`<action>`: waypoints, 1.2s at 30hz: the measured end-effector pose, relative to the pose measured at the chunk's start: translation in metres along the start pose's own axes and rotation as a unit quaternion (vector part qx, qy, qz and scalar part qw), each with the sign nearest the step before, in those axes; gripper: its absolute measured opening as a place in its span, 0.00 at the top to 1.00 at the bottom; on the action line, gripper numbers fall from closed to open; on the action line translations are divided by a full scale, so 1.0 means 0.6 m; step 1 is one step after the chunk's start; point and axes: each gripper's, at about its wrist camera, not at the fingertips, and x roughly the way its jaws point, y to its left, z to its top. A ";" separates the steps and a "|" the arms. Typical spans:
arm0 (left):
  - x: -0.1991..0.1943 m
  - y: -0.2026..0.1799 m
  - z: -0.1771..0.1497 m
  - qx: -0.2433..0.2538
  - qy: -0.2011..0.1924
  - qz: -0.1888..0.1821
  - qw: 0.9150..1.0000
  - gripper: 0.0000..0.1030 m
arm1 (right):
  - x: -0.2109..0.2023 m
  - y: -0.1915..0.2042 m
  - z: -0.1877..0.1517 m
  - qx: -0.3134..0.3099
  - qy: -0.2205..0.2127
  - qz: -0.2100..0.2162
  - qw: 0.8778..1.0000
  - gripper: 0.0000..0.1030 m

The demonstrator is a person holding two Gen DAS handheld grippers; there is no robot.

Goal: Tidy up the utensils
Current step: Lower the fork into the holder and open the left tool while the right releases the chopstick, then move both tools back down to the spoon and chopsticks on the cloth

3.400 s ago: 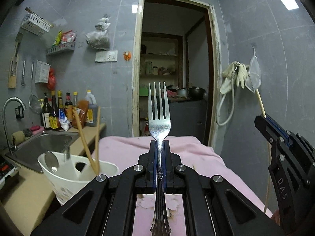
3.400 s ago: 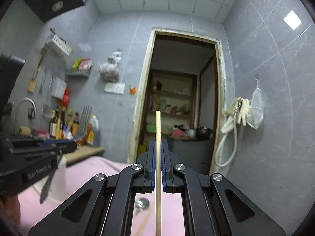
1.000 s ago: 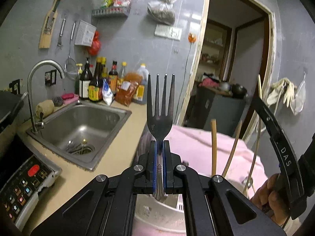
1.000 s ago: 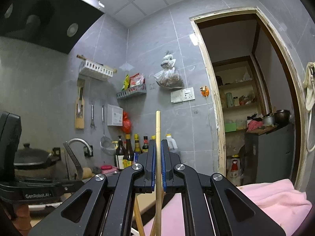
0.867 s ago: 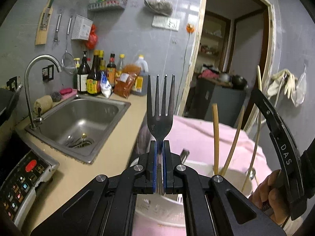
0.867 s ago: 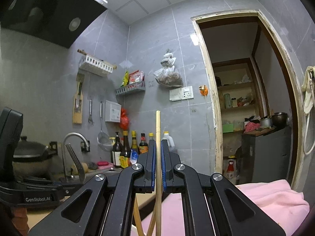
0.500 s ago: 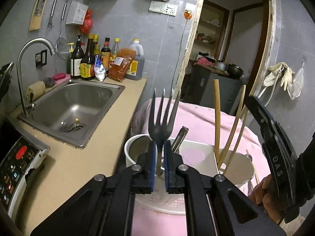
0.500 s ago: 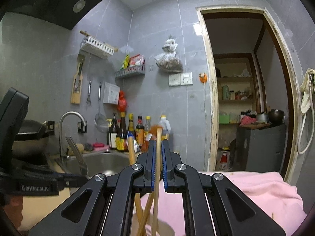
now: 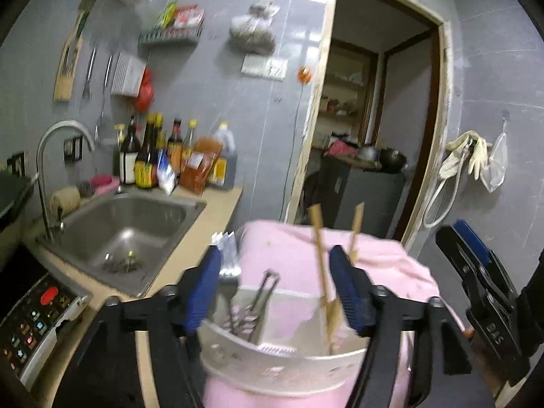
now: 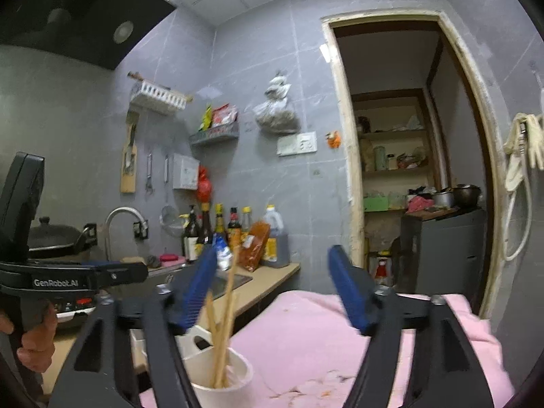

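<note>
A white utensil holder [image 9: 272, 353] stands on the pink cloth just below my left gripper [image 9: 274, 251], whose jaws are opening wide with nothing pressed between them. The steel fork [image 9: 228, 265] stands free in the holder, close beside the left pad. A dark utensil handle [image 9: 263, 289] and wooden chopsticks [image 9: 321, 258] also stick out of it. In the right wrist view my right gripper [image 10: 272, 251] is opening too and holds nothing. The chopsticks [image 10: 224, 319] lean in the holder [image 10: 238, 370] below its left finger. Each gripper shows at the edge of the other's view.
A steel sink [image 9: 129, 227] with a tap [image 9: 51, 156] lies to the left. Sauce bottles [image 9: 159, 159] line the wall behind it. An induction cooker [image 9: 30, 319] sits at the near left. Pink cloth [image 10: 323, 333] covers the table. A doorway [image 9: 370, 129] opens beyond.
Both grippers have opened. The fork left the left pads and stands in the holder. The chopstick left the right pads and leans among the others in the holder.
</note>
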 end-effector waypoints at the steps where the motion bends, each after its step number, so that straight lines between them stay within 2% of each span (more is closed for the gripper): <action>1: -0.004 -0.012 0.002 0.003 -0.007 -0.003 1.000 0.32 | -0.012 -0.011 0.007 0.002 -0.002 -0.005 1.000 0.24; 4: -0.010 -0.057 0.004 0.016 -0.026 -0.017 0.999 0.22 | -0.050 -0.045 0.024 0.001 -0.007 -0.024 1.000 0.14; 6: -0.009 -0.089 0.000 0.027 -0.032 -0.028 0.999 0.17 | -0.077 -0.069 0.032 -0.001 -0.007 -0.037 0.999 0.02; 7: -0.008 -0.107 -0.003 0.035 -0.032 -0.036 0.998 0.16 | -0.090 -0.082 0.037 -0.003 -0.007 -0.045 0.999 0.00; 15: 0.031 -0.222 -0.052 0.066 0.008 -0.100 0.993 0.15 | -0.178 -0.167 0.033 -0.031 0.015 -0.101 0.994 0.00; 20: 0.066 -0.269 -0.097 0.081 0.049 -0.113 0.989 0.15 | -0.203 -0.207 0.005 -0.042 0.046 -0.121 0.991 0.00; 24: 0.103 -0.293 -0.130 0.089 0.099 -0.118 0.984 0.15 | -0.204 -0.236 -0.024 -0.040 0.083 -0.130 0.987 0.00; 27: 0.135 -0.307 -0.155 0.105 0.144 -0.117 0.977 0.15 | -0.191 -0.255 -0.044 -0.033 0.117 -0.132 0.984 0.00; 31: 0.178 -0.318 -0.182 0.119 0.208 -0.122 0.963 0.16 | -0.165 -0.281 -0.074 -0.016 0.175 -0.133 0.975 0.01; 34: 0.196 -0.317 -0.202 0.130 0.236 -0.125 0.955 0.16 | -0.143 -0.297 -0.096 -0.004 0.221 -0.129 0.967 0.10; 36: 0.210 -0.319 -0.213 0.137 0.251 -0.129 0.950 0.19 | -0.129 -0.303 -0.110 0.000 0.247 -0.124 0.961 0.20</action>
